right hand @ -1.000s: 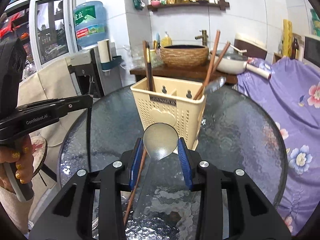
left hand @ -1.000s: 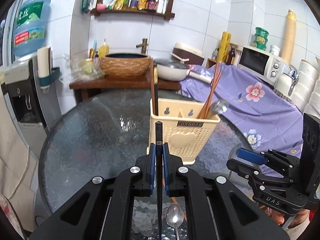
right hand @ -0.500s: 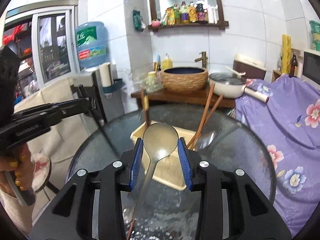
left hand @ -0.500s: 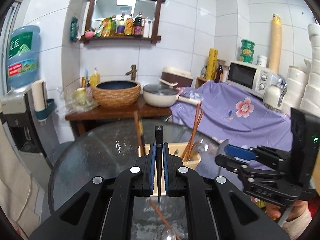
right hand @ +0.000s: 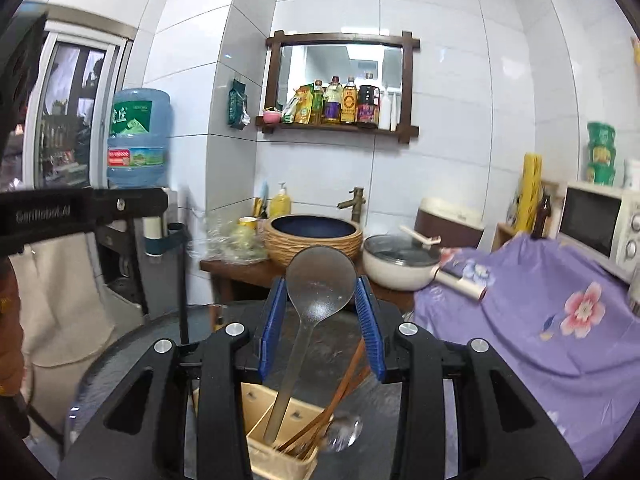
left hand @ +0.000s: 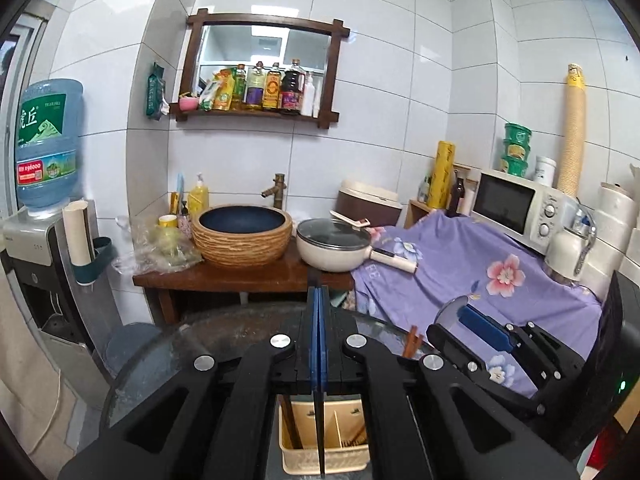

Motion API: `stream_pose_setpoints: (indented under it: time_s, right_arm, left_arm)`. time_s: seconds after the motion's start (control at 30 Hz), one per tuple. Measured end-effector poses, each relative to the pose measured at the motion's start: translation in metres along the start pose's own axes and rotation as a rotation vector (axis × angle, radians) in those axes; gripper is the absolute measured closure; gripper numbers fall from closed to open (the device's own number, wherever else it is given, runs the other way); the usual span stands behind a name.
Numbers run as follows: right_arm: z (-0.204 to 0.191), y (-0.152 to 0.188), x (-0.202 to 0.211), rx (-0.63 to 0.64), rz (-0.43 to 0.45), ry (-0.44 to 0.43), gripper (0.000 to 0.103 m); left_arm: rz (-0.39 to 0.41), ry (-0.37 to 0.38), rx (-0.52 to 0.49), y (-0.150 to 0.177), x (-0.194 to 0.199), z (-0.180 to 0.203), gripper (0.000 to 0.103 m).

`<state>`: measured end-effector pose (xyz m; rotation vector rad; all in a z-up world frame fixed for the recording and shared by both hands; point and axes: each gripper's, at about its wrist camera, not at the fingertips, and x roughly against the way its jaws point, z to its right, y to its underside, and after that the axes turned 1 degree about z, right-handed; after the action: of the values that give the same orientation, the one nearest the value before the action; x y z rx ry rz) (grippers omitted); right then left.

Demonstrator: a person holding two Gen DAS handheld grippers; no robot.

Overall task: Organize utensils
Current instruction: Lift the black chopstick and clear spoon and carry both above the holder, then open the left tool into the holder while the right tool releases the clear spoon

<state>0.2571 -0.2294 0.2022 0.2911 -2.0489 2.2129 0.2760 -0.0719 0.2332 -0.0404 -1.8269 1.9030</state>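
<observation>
both grippers are up over the cream utensil caddy [right hand: 276,446] w/ handles hanging down so they drop in: right gripper [right hand: 322,320] is clamped on a steel spoon [right hand: 320,280] bowl, left gripper [left hand: 318,334] is pinched tight on a dark chopstick [left hand: 320,432], prob aiming at the free slot.

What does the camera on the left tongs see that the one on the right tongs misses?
Only the left view: the left tongs shut on a thin dark chopstick, and the tall cardboard roll behind the microwave.

Only the right view: the right tongs clamped on the metal spoon, its handle hanging into the holder, and the glass door.

Both: the cream utensil holder below, wooden chopsticks in it, the woven basin, and the white pan.
</observation>
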Motion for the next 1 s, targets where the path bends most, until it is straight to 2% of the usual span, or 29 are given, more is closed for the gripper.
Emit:
stream_pose_setpoints:
  time_s: [0.2, 0.33, 0.57, 0.8, 0.83, 0.87, 0.9, 0.93, 0.97, 1.0]
  right_arm:
    - [0.001, 0.017, -0.032, -0.001, -0.055, 0.010, 0.067]
    - [-0.004, 0.032, -0.037, 0.000, -0.080, 0.001, 0.067]
    - [-0.018, 0.062, -0.050, 0.052, -0.099, 0.027, 0.067]
    - [-0.028, 0.099, -0.058, 0.071, -0.188, -0.025, 0.066]
    - [-0.029, 0.103, -0.057, 0.074, -0.194, -0.034, 0.061]
    - [-0.030, 0.106, -0.055, 0.076, -0.193, -0.042, 0.047]
    - [-0.030, 0.109, -0.049, 0.078, -0.173, -0.042, 0.038]
    - [-0.030, 0.110, -0.042, 0.080, -0.142, -0.026, 0.029]
    - [-0.030, 0.111, -0.035, 0.084, -0.117, -0.012, 0.028]
    - [-0.029, 0.111, -0.029, 0.086, -0.102, -0.003, 0.028]
  left_arm:
    - [-0.008, 0.009, 0.054, -0.006, -0.013, -0.011, 0.103]
    - [-0.018, -0.014, 0.026, 0.000, -0.015, -0.011, 0.103]
    - [-0.082, 0.006, 0.091, 0.036, -0.029, -0.025, 0.103]
    - [-0.117, -0.009, 0.072, 0.063, -0.023, -0.033, 0.103]
    - [-0.116, -0.017, 0.068, 0.068, -0.020, -0.035, 0.102]
    - [-0.117, -0.020, 0.067, 0.070, -0.018, -0.036, 0.101]
    - [-0.120, -0.019, 0.066, 0.073, -0.016, -0.036, 0.096]
    - [-0.123, -0.013, 0.063, 0.078, -0.013, -0.037, 0.087]
    - [-0.122, -0.008, 0.059, 0.082, -0.010, -0.036, 0.080]
    - [-0.122, 0.000, 0.049, 0.088, -0.004, -0.035, 0.065]
